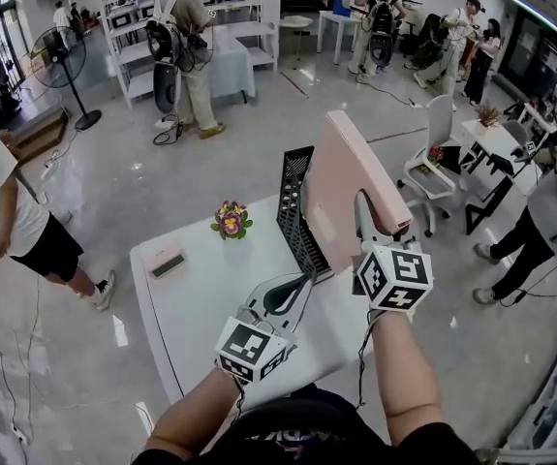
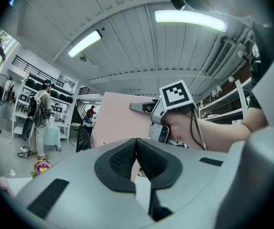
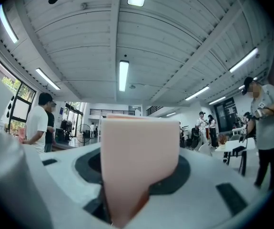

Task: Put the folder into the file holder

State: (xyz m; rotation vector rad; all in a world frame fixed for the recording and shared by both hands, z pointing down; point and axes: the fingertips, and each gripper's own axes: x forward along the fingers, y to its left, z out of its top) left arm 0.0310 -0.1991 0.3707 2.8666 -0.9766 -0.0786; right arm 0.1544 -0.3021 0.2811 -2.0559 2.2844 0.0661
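A pink folder (image 1: 354,187) stands upright above the white table (image 1: 191,327), its lower edge beside the black mesh file holder (image 1: 294,213). My right gripper (image 1: 369,224) is shut on the folder's near right edge. In the right gripper view the pink folder (image 3: 137,151) fills the gap between the jaws. My left gripper (image 1: 292,294) is shut with nothing in it, low over the table just in front of the holder's near end. In the left gripper view its closed jaws meet at the left gripper (image 2: 137,146) tip, with the folder (image 2: 120,120), the holder (image 2: 83,138) and the right gripper (image 2: 161,114) beyond.
A small pot of flowers (image 1: 231,220) stands at the table's far edge, left of the holder. A flat pink and grey object (image 1: 167,262) lies near the table's left edge. A white chair (image 1: 435,168) and several people stand around the room.
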